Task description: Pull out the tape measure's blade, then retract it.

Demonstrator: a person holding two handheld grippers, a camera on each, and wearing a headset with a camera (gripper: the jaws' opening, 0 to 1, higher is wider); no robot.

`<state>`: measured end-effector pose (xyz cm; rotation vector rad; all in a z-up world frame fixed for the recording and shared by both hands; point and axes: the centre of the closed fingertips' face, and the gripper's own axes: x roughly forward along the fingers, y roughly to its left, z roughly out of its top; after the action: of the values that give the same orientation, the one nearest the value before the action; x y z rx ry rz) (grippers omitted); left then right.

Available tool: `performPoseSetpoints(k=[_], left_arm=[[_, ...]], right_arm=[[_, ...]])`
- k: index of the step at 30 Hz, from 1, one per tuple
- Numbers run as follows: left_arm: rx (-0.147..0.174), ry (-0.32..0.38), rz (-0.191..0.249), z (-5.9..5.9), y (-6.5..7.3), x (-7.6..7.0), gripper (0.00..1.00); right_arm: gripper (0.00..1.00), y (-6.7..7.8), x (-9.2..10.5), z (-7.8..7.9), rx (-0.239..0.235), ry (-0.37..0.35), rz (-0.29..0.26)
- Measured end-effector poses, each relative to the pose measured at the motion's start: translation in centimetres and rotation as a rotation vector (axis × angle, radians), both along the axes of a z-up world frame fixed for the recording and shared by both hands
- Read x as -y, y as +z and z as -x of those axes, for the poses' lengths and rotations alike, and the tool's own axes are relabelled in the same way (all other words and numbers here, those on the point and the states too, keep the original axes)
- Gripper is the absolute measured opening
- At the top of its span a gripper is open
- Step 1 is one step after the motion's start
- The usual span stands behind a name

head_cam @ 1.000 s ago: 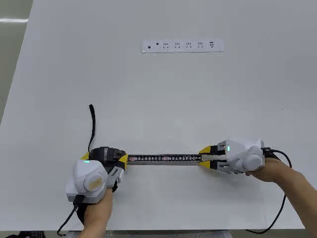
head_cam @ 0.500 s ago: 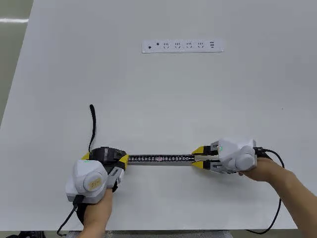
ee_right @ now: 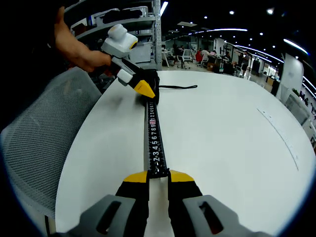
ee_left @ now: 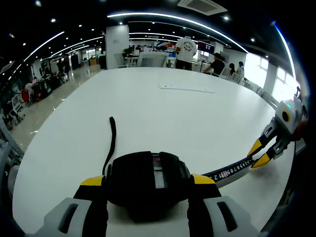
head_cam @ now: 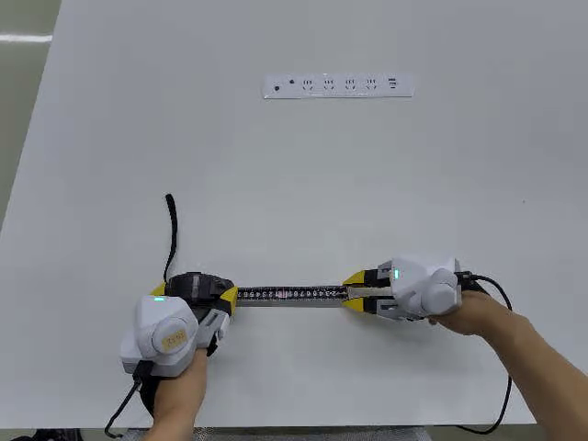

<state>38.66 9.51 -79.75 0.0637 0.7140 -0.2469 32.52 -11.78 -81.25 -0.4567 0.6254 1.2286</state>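
Head view: 1 white table (head_cam: 294, 165), 1 power strip (head_cam: 337, 85) at 12 o'clock. 1 black case (head_cam: 197, 283) at 8 o'clock, its strap (head_cam: 170, 230) lying toward 12. Left gripper (head_cam: 194, 294) has its 2 jaws pressed on the case's sides. 1 blade (head_cam: 289, 294) runs flat over the table from the case toward 3. Right gripper (head_cam: 354, 292) at 4 o'clock, 2 yellow tips pinching the blade's far end. 2 hands, 1 per gripper: left hand (head_cam: 179, 395), right hand (head_cam: 473, 312).

Left gripper view: case at 6 o'clock, clamped btwn the 2 yellow-tipped jaws. Strap trails toward 11. Blade leaves at 3 o'clock to the right gripper, tips closed on it. Strip far off at 12. Several people stand beyond the table.

Right gripper view: blade runs from 6 toward 12, numbers up, its end nipped btwn own 2 jaws. Case at the far end w/ left gripper on it, hand at 11. 1 mesh chair (ee_right: 44, 128) at 9, beside the table edge.
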Motion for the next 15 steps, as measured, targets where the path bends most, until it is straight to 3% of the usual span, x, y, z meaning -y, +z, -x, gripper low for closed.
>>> performPoseSetpoints(k=[15], left_arm=[[-0.004, -0.001, 0.003, 0.0, 0.0, 0.0, 0.62]], right_arm=[[0.12, -0.2, -2.1, -0.4, 0.003, 0.004, -0.015]])
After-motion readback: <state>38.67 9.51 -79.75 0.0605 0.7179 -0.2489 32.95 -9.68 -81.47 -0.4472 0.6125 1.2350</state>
